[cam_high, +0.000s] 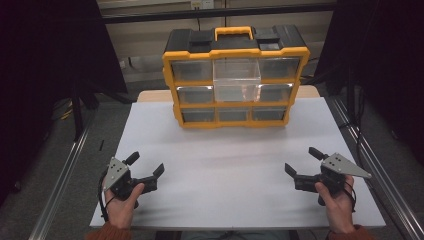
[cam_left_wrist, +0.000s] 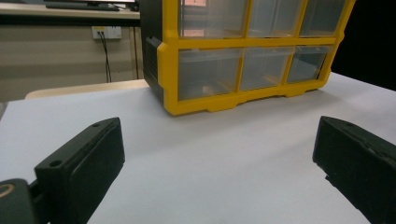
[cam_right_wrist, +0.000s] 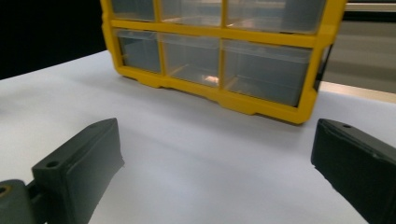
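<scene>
Drawer organizer (cam_high: 235, 75): yellow-and-black case with clear bins and a yellow carry handle, upright on the far part of the table, well ahead of both tongs and roughly midway between them.
Pulled bin (cam_high: 237, 80): clear drawer in the middle column sticks out toward the person; looks empty, contents hard to tell.
Other bins: sit flush in the frame as far as visible; bottom row (cam_left_wrist: 243, 70) closed.
Left gripper (cam_high: 146, 170): jaws spread wide, nothing between them, low over the near left of the table, pointed inward and ahead.
Right gripper (cam_high: 301, 164): jaws spread wide, empty, low over the near right, mirroring the left.
Hands: left hand (cam_high: 122, 205) and right hand (cam_high: 339, 202) each grasp a gripper body; orange sleeve cuffs at the bottom edge.
Progress: judged at the start or between steps; one bin is out, nothing is gripped, both tongs well apart from the case. Any reach to the case is yet to come.
Table (cam_high: 225, 170): white sheet, bare between tongs and case; wooden top shows behind.
Room: dim, dark curtains at the sides, metal rails along the table, beige wall with an outlet (cam_left_wrist: 106, 31).
</scene>
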